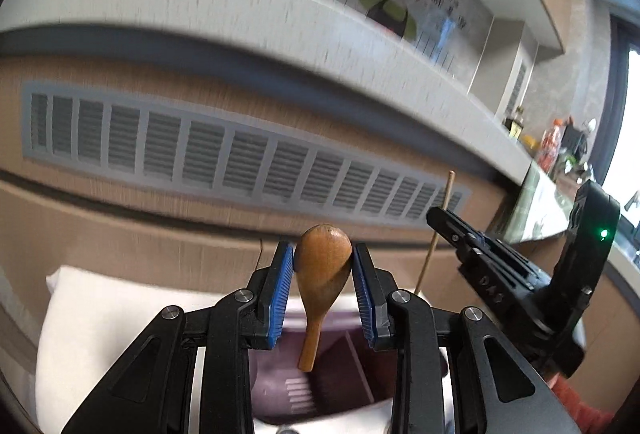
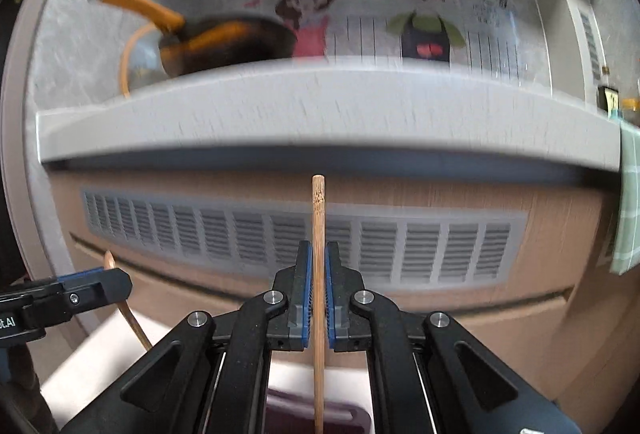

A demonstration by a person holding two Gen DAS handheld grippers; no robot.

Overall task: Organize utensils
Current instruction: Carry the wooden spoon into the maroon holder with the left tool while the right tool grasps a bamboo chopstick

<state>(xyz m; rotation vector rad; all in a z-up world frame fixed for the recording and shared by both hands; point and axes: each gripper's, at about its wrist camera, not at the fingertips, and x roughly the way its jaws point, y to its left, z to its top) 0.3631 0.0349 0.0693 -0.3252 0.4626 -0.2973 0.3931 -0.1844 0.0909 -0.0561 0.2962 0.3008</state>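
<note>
Two utensils are in the air at once, each carried above a dark purple organizer tray point(image 1: 304, 390) that sits on a white cloth point(image 1: 100, 334). The wooden spoon point(image 1: 322, 274) hangs bowl-up, with its handle pointing down toward the tray, clenched across the widest part of the bowl by the left gripper point(image 1: 323, 262); it looks light and rigid, but the rounded, polished bowl is a slippery place to pinch, and a hold lower on the flat neck would probably sit firmer. The bamboo chopstick point(image 2: 318, 274) stands upright in the right gripper point(image 2: 318, 266), whose jaws are squeezed nearly together on its shaft about midway along; it is thin, stiff and very light, liable to pivot or slide between the pads if tilted. Behind both runs a cabinet front with a long grey vent grille point(image 2: 304, 234) under a pale countertop point(image 2: 320, 106), where a dark frying pan point(image 2: 224, 42) rests.
</note>
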